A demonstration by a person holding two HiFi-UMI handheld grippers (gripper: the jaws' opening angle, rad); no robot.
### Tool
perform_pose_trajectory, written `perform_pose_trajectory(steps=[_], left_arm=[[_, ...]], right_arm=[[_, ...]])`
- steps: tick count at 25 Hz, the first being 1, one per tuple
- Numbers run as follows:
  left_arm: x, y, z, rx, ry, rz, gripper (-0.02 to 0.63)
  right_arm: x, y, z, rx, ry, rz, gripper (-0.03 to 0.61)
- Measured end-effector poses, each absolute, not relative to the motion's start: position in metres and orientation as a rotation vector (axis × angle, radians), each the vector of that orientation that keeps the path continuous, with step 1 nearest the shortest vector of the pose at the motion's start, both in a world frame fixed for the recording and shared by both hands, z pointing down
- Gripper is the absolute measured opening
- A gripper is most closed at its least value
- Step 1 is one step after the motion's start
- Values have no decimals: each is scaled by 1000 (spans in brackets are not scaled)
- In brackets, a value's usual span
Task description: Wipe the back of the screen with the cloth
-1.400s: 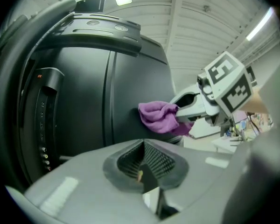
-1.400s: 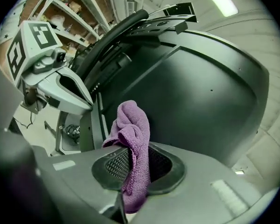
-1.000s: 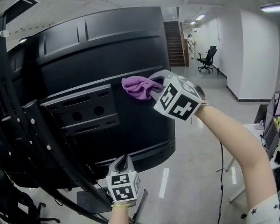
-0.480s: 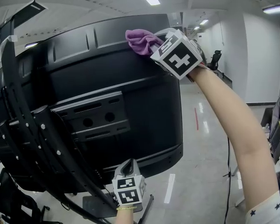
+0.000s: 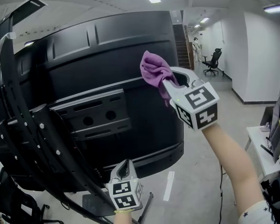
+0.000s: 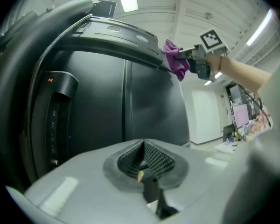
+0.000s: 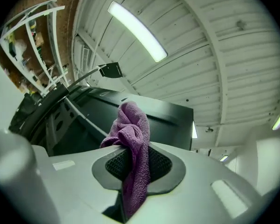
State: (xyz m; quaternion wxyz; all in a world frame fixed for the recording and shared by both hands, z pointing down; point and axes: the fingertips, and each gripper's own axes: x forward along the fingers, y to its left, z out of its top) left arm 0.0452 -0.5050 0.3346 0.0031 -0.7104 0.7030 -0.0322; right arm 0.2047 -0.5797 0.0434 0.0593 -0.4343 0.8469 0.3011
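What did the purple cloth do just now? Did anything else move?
The right gripper carried the purple cloth up to the top edge of the screen, then back down to mid-height near its right side, staying shut on it. The left gripper stayed low by the bottom edge, shut and empty. The screen did not move.

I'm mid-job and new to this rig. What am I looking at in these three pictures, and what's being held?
There is no robot arm here: a person holds a two-jaw gripper in each hand. The head view comes from a camera on the person's head. The other two cameras ride on the grippers and look along their jaws. The right gripper is clamped on a purple cloth, held by the right edge of the screen, whose black back faces us. The left gripper sits low beneath the screen, its jaws together and holding nothing.
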Motion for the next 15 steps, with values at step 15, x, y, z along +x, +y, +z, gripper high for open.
perform_pose_trajectory(steps=[15], left_arm=[[63,-499,370,-2280,2198,-81,8]], right_arm=[[188,-547,330,-1294,2741,146,55]])
